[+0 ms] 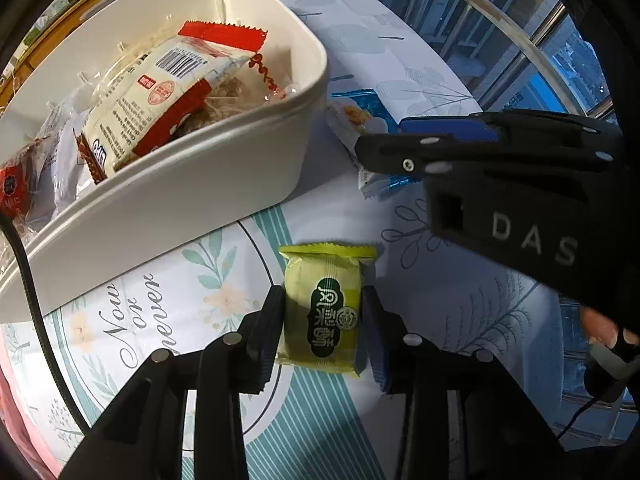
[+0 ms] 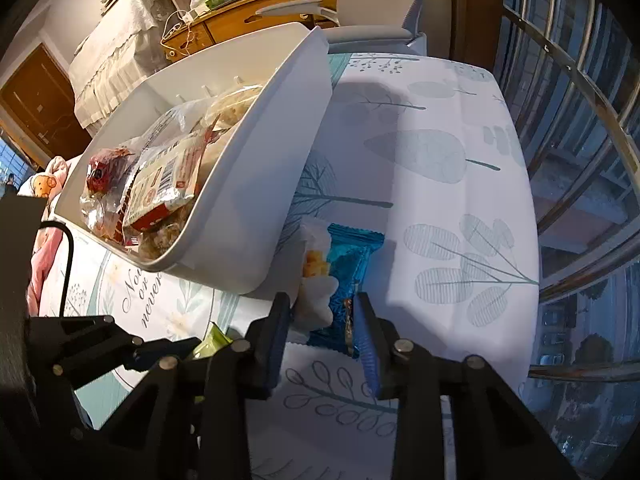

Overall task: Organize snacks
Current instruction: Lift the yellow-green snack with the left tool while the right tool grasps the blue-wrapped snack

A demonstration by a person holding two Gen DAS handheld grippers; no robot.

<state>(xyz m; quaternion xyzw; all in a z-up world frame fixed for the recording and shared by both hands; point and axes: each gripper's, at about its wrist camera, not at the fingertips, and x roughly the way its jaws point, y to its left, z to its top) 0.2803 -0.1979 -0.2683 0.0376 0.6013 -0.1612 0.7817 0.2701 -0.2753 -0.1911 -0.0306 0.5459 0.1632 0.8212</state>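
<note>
A white plastic bin (image 1: 192,184) holds several snack packets, a red and white one (image 1: 160,96) on top. My left gripper (image 1: 323,320) has its jaws against both sides of a yellow-green pastry packet (image 1: 326,304) lying on the tablecloth. My right gripper (image 2: 322,320) straddles a blue and white snack packet (image 2: 340,280) beside the bin (image 2: 240,200); its jaws sit at the packet's edges, and contact is unclear. The right gripper shows in the left wrist view (image 1: 384,156) over the blue packet (image 1: 360,120).
The table wears a white cloth with teal leaf prints (image 2: 440,160) and lettering (image 1: 136,320). A railing and windows (image 2: 580,120) stand to the right. A wooden sideboard (image 2: 260,12) stands behind the bin. A black cable (image 1: 36,300) runs at the left.
</note>
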